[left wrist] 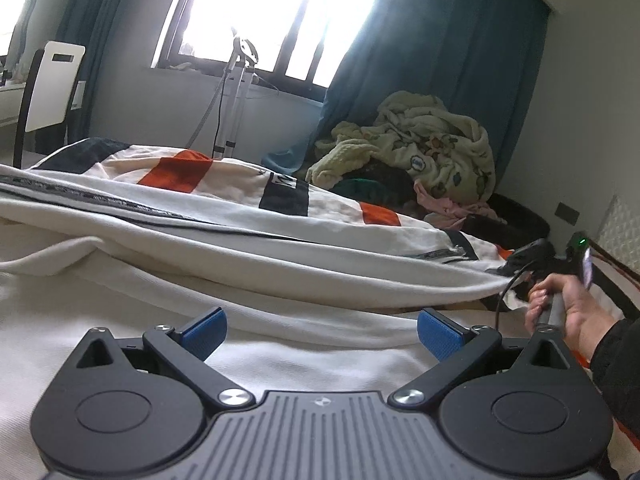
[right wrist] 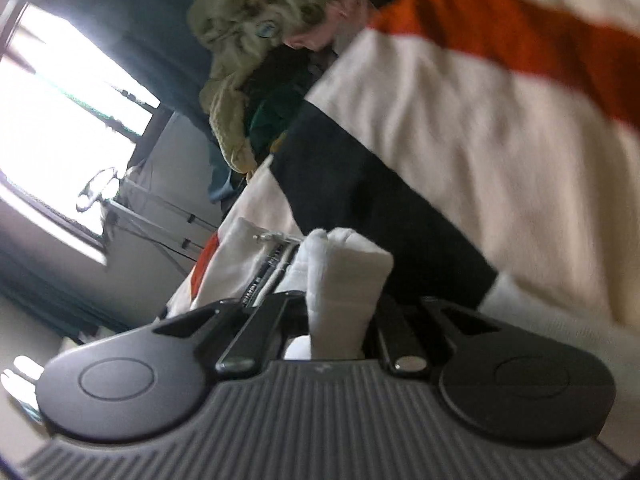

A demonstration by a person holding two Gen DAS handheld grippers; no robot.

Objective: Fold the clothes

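Note:
A white jacket (left wrist: 248, 240) with orange and black blocks and a zipper lies spread across the bed. My left gripper (left wrist: 320, 334) is open and empty, its blue pads (left wrist: 206, 330) low over the white cloth near me. My right gripper (right wrist: 340, 300) is shut on a bunched fold of the jacket's white hem (right wrist: 344, 276) beside the zipper (right wrist: 272, 264); the view is tilted. The right gripper also shows in the left wrist view (left wrist: 560, 264) at the jacket's right edge, held by a hand.
A pile of yellow blanket and clothes (left wrist: 420, 152) sits at the back right by the blue curtain (left wrist: 440, 60). A garment steamer stand (left wrist: 236, 96) stands under the window. A chair (left wrist: 48, 88) is at the far left.

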